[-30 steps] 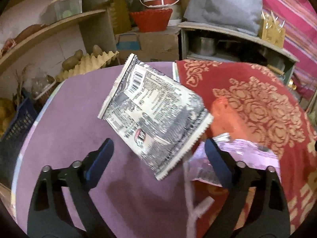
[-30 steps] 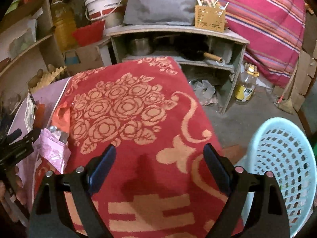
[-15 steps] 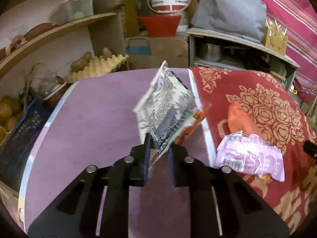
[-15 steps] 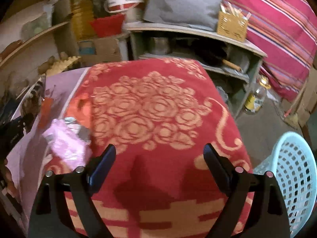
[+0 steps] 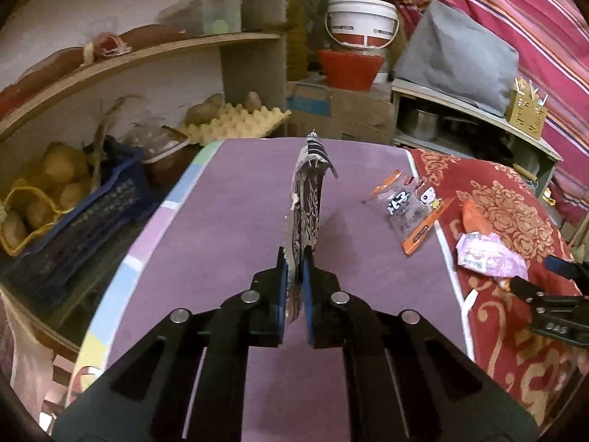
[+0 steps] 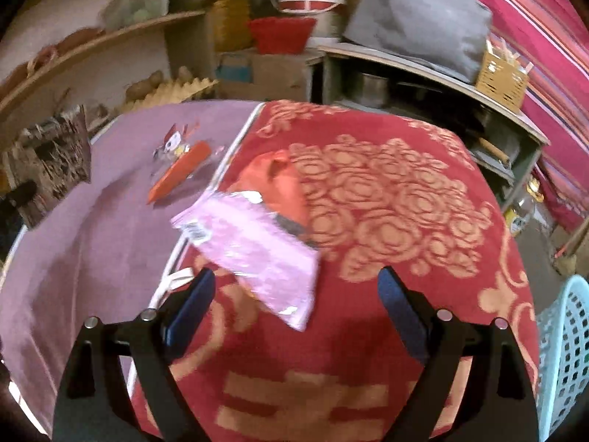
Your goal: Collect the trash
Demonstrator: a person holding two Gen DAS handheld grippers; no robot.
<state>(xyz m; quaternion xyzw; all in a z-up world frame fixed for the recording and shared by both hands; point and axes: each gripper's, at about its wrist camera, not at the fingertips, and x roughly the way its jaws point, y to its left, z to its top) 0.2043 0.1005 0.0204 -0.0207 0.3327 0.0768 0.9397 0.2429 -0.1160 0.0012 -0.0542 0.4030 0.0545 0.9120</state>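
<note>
The left gripper (image 5: 294, 287) pinches the lower edge of a black-and-silver wrapper (image 5: 307, 199), which stands on edge between its blue pads, lifted above the purple mat (image 5: 228, 221). Its jaws have just been closing, and the wrapper is clamped between them.

The right gripper (image 6: 294, 305) has its jaws spread wide with nothing between the pads. It hangs over the red floral cloth (image 6: 405, 199), close to the seam where the cloth meets the purple mat. Just ahead of it a pink wrapper (image 6: 257, 246) lies on the cloth by that seam, partly covering an orange wrapper (image 6: 272, 176) behind it. In the left wrist view the right gripper's fingertip sits just beside the pink wrapper.

On the mat, near its right edge, a clear packet with orange trim and a cartoon face (image 5: 412, 206) lies flat, apart from the other pieces.

A pale blue basket (image 6: 567, 350) with a perforated wall stands off the right edge of the cloth.
</note>
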